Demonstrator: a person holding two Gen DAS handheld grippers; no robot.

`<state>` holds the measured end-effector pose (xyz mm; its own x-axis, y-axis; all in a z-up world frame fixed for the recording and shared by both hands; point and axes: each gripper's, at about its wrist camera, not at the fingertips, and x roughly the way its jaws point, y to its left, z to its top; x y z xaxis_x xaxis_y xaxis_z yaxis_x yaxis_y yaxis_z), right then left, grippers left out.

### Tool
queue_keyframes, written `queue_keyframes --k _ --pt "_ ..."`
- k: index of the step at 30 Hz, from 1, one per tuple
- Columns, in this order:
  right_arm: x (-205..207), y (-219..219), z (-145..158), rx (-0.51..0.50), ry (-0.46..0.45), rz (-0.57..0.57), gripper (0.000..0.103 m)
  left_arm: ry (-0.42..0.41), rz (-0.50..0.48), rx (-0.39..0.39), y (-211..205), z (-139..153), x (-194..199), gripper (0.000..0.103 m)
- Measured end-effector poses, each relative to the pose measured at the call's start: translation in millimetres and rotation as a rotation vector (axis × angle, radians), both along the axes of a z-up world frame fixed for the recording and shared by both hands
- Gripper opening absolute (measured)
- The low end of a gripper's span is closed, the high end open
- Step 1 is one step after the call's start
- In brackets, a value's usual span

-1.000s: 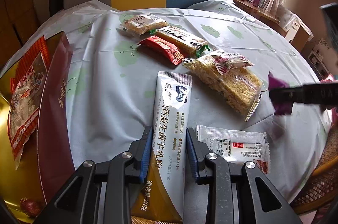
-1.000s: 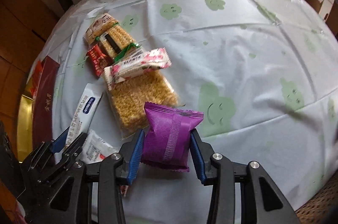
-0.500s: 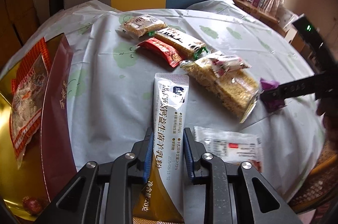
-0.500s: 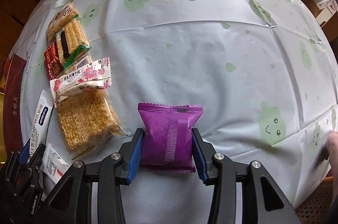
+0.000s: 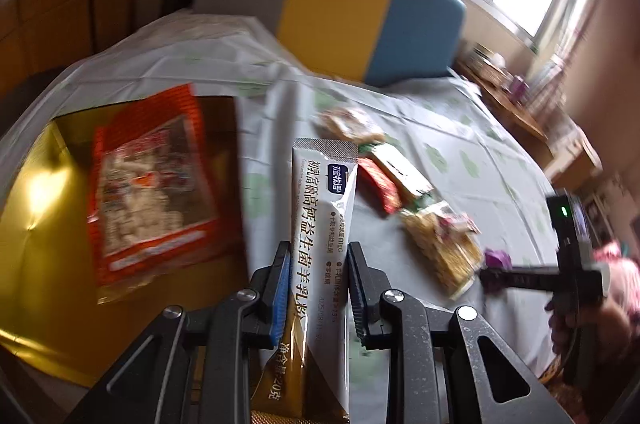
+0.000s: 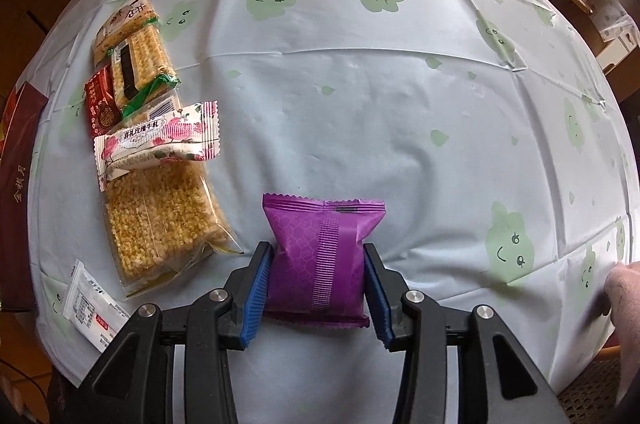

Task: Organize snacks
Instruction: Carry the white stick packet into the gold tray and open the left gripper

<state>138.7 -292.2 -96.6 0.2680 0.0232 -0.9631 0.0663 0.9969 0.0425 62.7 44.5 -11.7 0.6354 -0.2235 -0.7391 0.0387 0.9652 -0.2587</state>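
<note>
My left gripper (image 5: 318, 249) is shut on a long white stick sachet (image 5: 320, 192) and holds it in the air, tilted. The gold tray (image 5: 36, 232) lies just to its left, with a red snack bag (image 5: 152, 184) in it. My right gripper (image 6: 318, 253) points steeply down at the table, shut on a purple packet (image 6: 320, 224). To its left lies a row of snacks: a yellow crisp-rice block (image 6: 160, 220), a pink flowered bar (image 6: 160, 136), a red packet (image 6: 102, 104) and a sesame bar (image 6: 136, 64).
A small white packet (image 6: 92, 304) lies near the table's front left edge. The tray's maroon rim (image 6: 16, 184) runs along the far left. A hand (image 6: 624, 304) rests at the table's right edge. A grey, yellow and blue seat back (image 5: 340, 4) stands behind the table.
My left gripper closed tighter on the sachet, lifted it off the cloth and swung left toward the gold tray while rolling. My right gripper carried the purple packet a little rightwards and lower.
</note>
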Motion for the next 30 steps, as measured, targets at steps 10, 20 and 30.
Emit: queue_keyframes --k 10,20,30 --pt "-12.8 27.1 -2.0 -0.022 -0.010 0.014 0.046 0.074 0.203 -0.077 75.4 -24.8 1.6 0.028" --pt "-11.2 25.6 -2.2 -0.021 -0.010 0.016 0.046 0.109 0.219 -0.026 70.3 -41.8 -4.0 0.031" --pt "-9.4 24.8 -1.8 -0.026 -0.009 0.021 0.045 0.103 0.247 0.079 76.7 -39.4 -22.3 0.031"
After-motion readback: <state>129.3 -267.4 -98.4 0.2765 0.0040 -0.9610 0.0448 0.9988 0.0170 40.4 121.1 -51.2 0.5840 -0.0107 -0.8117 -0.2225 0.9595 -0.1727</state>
